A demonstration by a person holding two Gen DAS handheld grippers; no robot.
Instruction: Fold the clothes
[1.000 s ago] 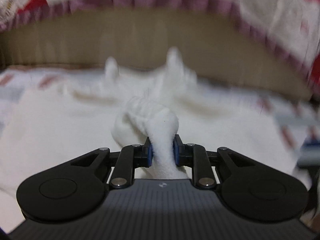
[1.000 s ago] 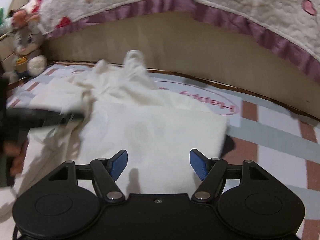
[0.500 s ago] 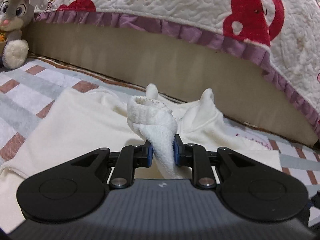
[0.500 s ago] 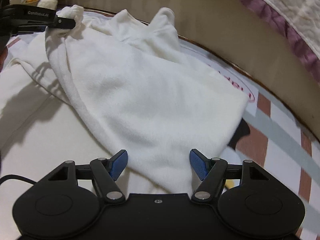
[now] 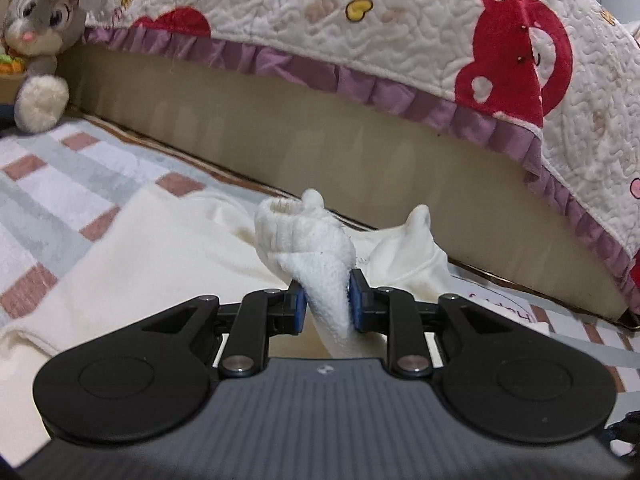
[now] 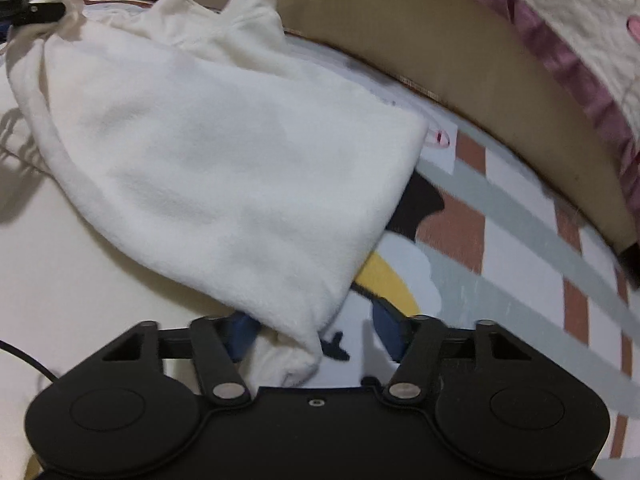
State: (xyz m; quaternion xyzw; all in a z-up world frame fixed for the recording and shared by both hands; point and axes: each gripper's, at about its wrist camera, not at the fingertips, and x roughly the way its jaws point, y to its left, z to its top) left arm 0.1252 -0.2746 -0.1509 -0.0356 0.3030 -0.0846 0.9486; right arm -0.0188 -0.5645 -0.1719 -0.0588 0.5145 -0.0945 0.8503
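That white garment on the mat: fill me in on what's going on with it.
A person is folding a white fleece garment on a checked mat, holding a gripper in each hand. The left gripper has its jaws clamped on a bunched piece of the fabric and holds it off the mat. The right gripper has its jaws open around the lower corner of the lifted panel, not yet gripping. A plush rabbit sits by the bed.

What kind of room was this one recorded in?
Probably a bedroom: a quilted bedspread overhangs a bed base, a plush rabbit sits beside it, and a patterned floor mat lies below.
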